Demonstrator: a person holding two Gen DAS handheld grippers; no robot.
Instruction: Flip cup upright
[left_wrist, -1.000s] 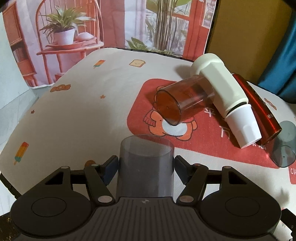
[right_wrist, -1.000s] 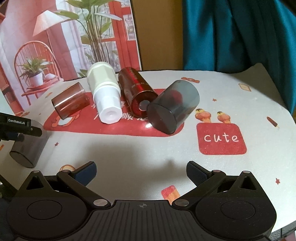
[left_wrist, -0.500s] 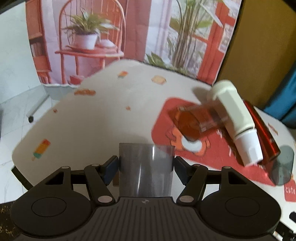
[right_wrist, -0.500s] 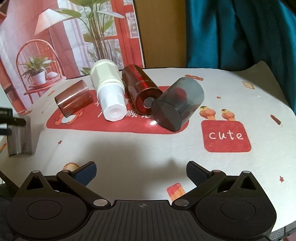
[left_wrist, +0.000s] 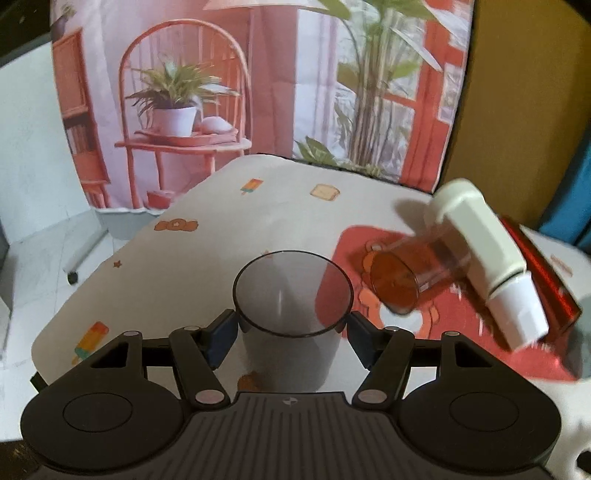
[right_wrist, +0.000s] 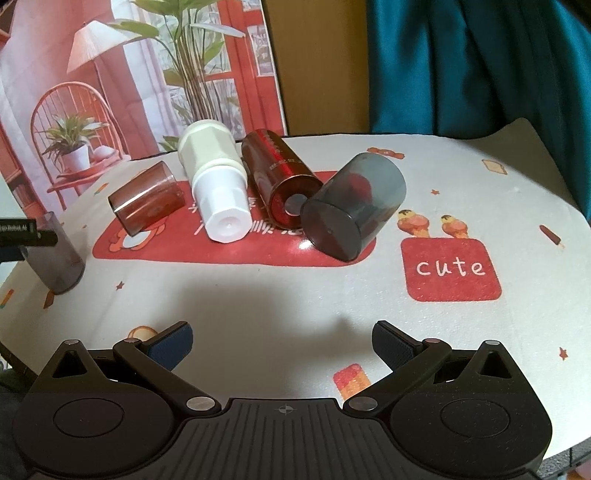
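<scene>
A clear grey cup (left_wrist: 291, 325) stands mouth-up between the fingers of my left gripper (left_wrist: 291, 332), which is shut on it near the rim; its base is at the tablecloth. In the right wrist view the same cup (right_wrist: 55, 258) stands slightly tilted at the table's left edge. My right gripper (right_wrist: 282, 341) is open and empty above the table's front edge.
Several cups lie on their sides on the red mat (right_wrist: 236, 251): an amber cup (right_wrist: 146, 197), a white bottle (right_wrist: 218, 188), a red metallic cup (right_wrist: 280, 181) and a dark grey cup (right_wrist: 352, 208). A printed backdrop (left_wrist: 258, 81) hangs behind the table.
My left gripper has turned the grey cup from lying sideways to mouth-up and lowered it to the tablecloth. The right gripper has stayed nearly still.
</scene>
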